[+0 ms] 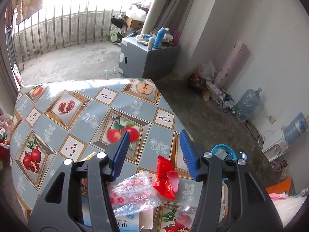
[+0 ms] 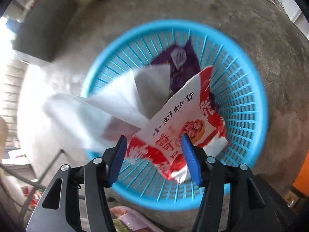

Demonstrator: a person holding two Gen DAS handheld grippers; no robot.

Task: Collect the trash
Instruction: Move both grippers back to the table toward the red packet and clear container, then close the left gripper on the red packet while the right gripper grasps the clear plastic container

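Around the table point(image 1: 81, 104), covered in a fruit-print oilcloth, the room is cluttered: a grey box point(image 1: 143, 60) at 12 o'clock carries a blue bottle point(image 1: 160, 37) and other containers, a large water jug point(image 1: 248, 104) lies against the wall at 3 o'clock, and a metal railing point(image 1: 63, 29) closes the balcony at 11 o'clock. Nothing stands between the left gripper point(image 1: 154, 154) and the litter on the oilcloth.

The left gripper's blue-padded fingers stand wide apart and hold nothing. A red wrapper point(image 1: 165, 177) lies on the table just below the gap between them, at 6 o'clock from the tips. A clear plastic bag with pink print point(image 1: 133, 191) lies beside it toward 7 o'clock, and a white-and-blue carton point(image 1: 127, 222) sits at the bottom edge, partly hidden by the gripper body. Beyond the right finger, at 3 o'clock, the blue basket point(image 1: 222, 148) shows over the table's edge.

In the right wrist view the right gripper point(image 2: 154, 156) hangs over that same basket point(image 2: 249, 104) on the concrete floor, its fingers spread and touching nothing. A red-and-white snack bag point(image 2: 185, 123) rests tilted in the basket just past the tips, from 12 to 1 o'clock. A blurred white sheet point(image 2: 108, 104) drapes over the rim at 10 o'clock, and a purple packet point(image 2: 181, 67) lies deeper at 12 o'clock.

The snack bag carries black Chinese characters, partly legible as "小刘炒货", above a picture of nuts in a basket.
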